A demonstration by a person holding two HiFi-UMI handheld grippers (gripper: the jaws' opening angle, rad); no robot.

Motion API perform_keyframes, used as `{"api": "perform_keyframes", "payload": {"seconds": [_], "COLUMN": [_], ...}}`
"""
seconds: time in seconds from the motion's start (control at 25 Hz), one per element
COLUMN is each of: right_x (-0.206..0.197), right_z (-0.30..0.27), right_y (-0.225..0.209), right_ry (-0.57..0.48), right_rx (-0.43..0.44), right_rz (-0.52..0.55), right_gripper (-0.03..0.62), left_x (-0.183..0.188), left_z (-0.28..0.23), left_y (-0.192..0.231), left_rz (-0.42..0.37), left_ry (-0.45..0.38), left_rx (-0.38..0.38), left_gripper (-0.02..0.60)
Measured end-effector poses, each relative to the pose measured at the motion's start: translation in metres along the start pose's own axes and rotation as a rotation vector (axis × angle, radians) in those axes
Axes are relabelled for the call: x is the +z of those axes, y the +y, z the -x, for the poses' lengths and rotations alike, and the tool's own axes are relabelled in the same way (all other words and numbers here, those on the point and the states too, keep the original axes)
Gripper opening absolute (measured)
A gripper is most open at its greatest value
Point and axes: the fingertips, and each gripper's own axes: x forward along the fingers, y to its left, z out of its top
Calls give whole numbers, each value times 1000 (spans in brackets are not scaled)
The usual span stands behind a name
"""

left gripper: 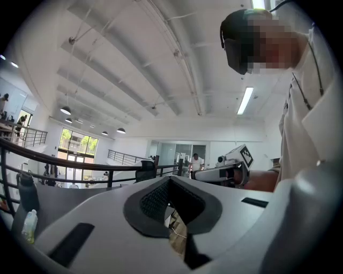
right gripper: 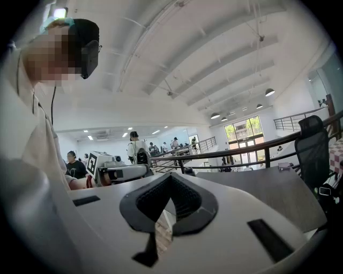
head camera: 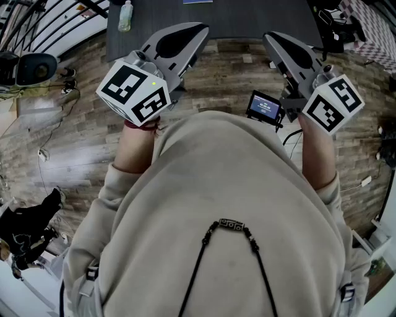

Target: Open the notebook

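No notebook shows clearly; only a blue sliver [head camera: 198,1] lies on the dark table [head camera: 247,18] at the head view's top edge, mostly cut off. I hold both grippers level in front of my chest, short of the table's near edge. My left gripper [head camera: 199,28] has its jaws together with nothing between them, and its own view shows the tips of this left gripper [left gripper: 169,179] meeting. My right gripper [head camera: 271,38] is likewise shut and empty, as the right gripper view confirms [right gripper: 170,176]. Each gripper view shows the other gripper off to the side.
A small clear bottle [head camera: 125,15] stands on the table's left part, also seen as a bottle [left gripper: 29,225] at the left gripper view's lower left. A small screen device [head camera: 265,106] hangs by my right forearm. Black railings [head camera: 55,18] and gear sit left on the wood floor [head camera: 74,142]. An office chair [right gripper: 313,150] is at right.
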Motion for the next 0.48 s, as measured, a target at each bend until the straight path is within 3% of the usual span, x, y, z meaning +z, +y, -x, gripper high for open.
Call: {"api": "perform_keyframes", "payload": {"seconds": [0.48], "right_x": [2], "right_z": [5], "right_y": [-1], "right_ry": [-43], "right_rx": [31], "right_rz": [-94], "right_gripper": [15], "left_x": [7], "left_z": [9], "left_y": [-1], "left_rz": [106], "left_ry": [-55], "left_rx": [-61], "left_gripper": [5]}}
